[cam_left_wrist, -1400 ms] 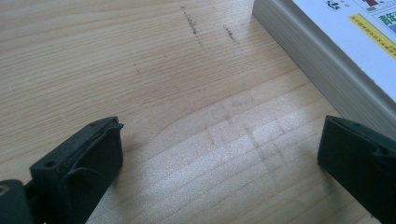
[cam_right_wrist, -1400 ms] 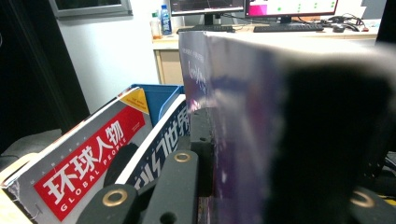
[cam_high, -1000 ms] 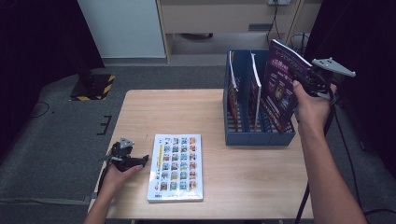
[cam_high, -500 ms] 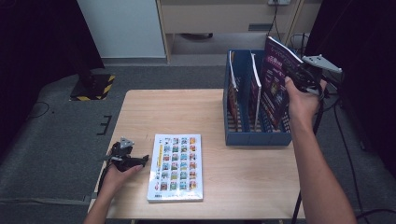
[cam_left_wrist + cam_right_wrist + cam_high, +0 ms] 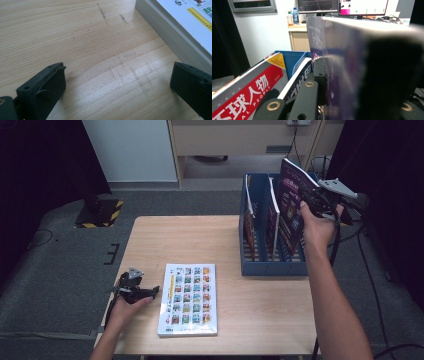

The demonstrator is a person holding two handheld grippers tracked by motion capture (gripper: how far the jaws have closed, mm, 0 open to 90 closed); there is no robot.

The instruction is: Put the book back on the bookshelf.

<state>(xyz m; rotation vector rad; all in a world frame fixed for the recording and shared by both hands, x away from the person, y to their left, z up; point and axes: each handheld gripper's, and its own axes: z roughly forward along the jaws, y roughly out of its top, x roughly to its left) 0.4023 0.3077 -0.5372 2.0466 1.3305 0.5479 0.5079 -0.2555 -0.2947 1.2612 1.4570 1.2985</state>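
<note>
Purple magazine (image 5: 342, 62) blurred near the lens, its lower part hidden behind the tongs.

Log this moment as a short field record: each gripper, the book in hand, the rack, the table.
right gripper: shut on the purple book, held tilted above the rack's right slot
left gripper: open, fingers low over bare wood beside the flat book
blue rack: two magazines stand in its left slots
table: light wood, flat book lies face up near the front edge
</note>
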